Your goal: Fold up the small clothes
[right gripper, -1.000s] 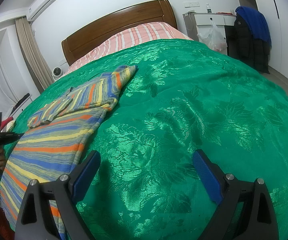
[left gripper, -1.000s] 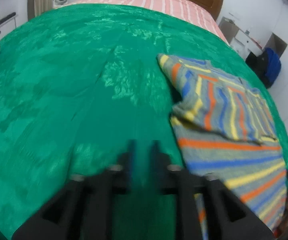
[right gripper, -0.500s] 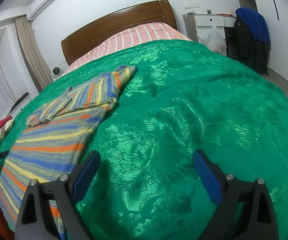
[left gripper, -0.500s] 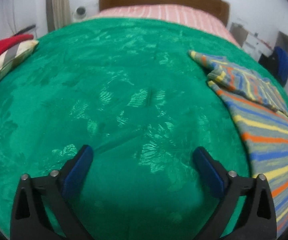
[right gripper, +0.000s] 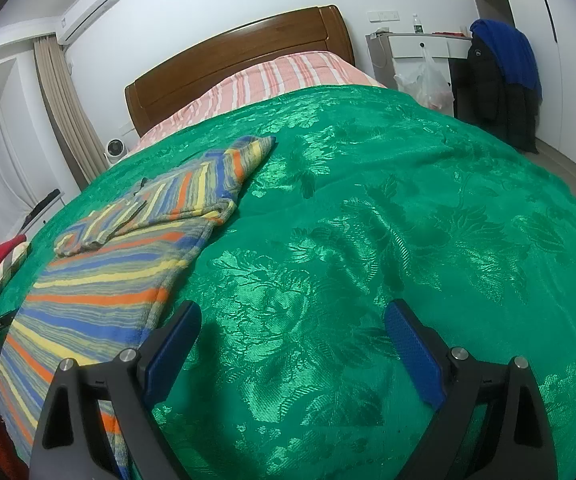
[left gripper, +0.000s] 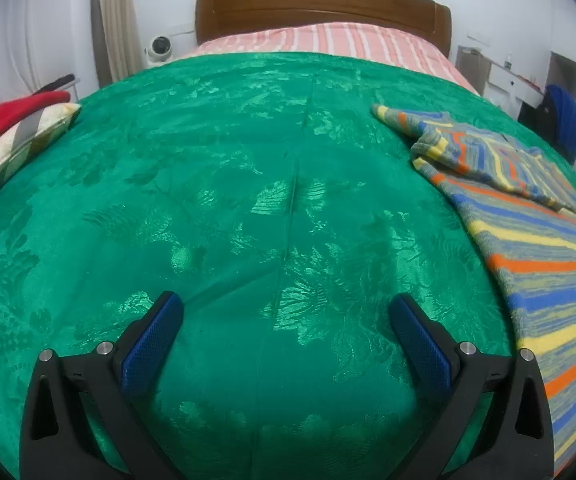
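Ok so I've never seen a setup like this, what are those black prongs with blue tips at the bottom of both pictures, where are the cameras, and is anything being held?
There is no robot here. A person holds a two-finger gripper in each hand, and each gripper carries a wide-angle camera looking forward along its fingers. The black prongs with blue pads are those fingers. One picture comes from the left gripper, the other from the right gripper. Both grippers are wide open over a green bedspread and hold nothing. On the bedspread lies a striped sweater, with its sleeves folded across the body. It sits to the right in the left view and to the left in the right view, so it lies between the two grippers. At the bed's left edge, the left view shows a pile of other cloth with something red on top.
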